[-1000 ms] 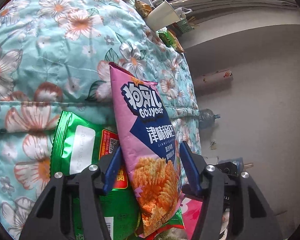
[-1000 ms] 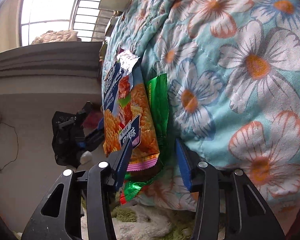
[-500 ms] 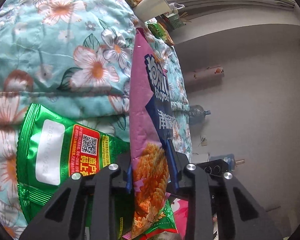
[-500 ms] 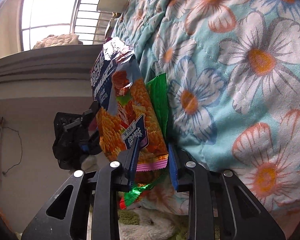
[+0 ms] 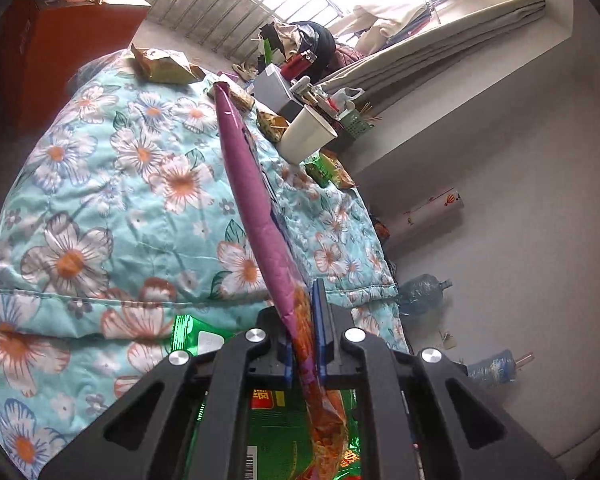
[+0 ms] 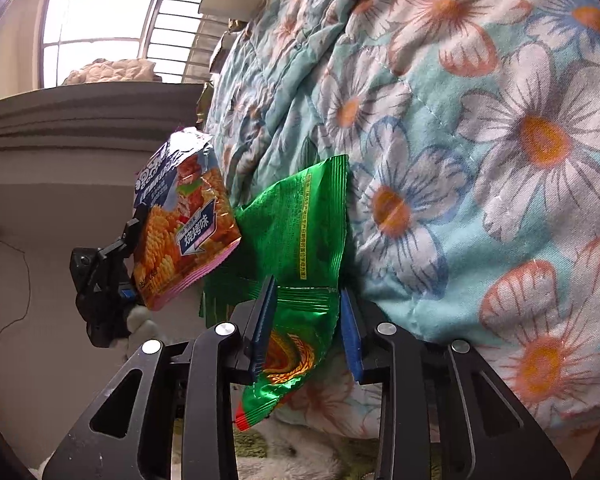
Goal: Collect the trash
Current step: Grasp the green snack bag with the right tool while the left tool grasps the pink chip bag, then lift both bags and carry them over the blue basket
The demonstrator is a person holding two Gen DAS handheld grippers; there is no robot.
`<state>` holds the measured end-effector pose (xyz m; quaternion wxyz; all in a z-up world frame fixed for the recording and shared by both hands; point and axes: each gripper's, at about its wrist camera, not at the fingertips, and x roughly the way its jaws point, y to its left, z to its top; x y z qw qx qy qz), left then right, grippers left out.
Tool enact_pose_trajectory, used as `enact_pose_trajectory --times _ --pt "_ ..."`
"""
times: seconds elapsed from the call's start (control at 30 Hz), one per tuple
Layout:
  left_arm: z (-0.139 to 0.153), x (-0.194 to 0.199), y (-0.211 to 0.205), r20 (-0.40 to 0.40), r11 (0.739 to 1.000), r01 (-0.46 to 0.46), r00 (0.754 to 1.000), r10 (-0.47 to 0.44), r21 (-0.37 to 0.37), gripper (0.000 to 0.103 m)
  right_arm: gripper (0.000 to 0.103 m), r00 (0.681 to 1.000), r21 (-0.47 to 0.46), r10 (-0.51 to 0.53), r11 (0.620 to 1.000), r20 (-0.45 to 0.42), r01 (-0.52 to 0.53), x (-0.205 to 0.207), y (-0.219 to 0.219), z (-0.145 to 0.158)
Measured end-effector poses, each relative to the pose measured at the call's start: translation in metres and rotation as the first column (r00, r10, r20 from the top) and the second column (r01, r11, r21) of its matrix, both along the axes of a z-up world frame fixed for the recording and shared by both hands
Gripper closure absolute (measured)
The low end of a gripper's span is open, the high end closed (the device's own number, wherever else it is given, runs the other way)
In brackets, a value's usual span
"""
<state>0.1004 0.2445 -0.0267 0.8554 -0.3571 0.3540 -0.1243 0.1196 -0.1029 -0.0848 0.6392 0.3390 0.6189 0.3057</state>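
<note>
A pink snack bag stands edge-on above the floral quilt, its lower end pinched between the blue pads of my left gripper, whose jaws are closing. Under that gripper lies a green snack bag. In the right wrist view the green snack bag hangs against the quilt's side. Its crumpled lower part sits between the pads of my right gripper, which are closing and touch it on both sides. The left gripper shows at the left, holding the pink bag clear of the green one.
Several more wrappers and a white cup lie at the quilt's far end beside a cluttered desk. An orange box stands at the back left. Water bottles lie on the floor to the right. A fuzzy green rug is below.
My left gripper closed on the pink bag and rose with it, turning it edge-on. The pink bag left the right gripper's jaws, which narrowed onto the green bag.
</note>
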Motion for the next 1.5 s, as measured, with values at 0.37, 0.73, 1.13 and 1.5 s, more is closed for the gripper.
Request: enact_pose_trajectory --times 0.37,0.73,1.13,1.5 --pt "0.011 0.016 -0.057 0.039 0.982 0.142 0.988 -0.147 0.124 0.096 0.099 0.916 -0.043 -0.365 0.926 0.168 0.376 0.001 -0.115 0.032" --pt "-0.02 0.022 -0.145 -0.035 0.898 0.319 0.945 -0.324 0.305 0.096 0.08 0.934 0.033 -0.354 0.935 0.054 0.353 -0.015 -0.125 0.002" --pt "0.005 0.031 -0.155 -0.001 0.894 0.349 0.932 -0.363 0.28 0.098 0.101 0.9 0.129 -0.415 0.907 0.129 0.4 -0.026 -0.153 0.019" --pt "0.077 0.059 -0.222 0.149 0.841 0.444 0.851 -0.504 0.309 0.1 0.102 0.701 0.231 -0.673 0.74 0.236 0.632 -0.055 -0.255 0.047"
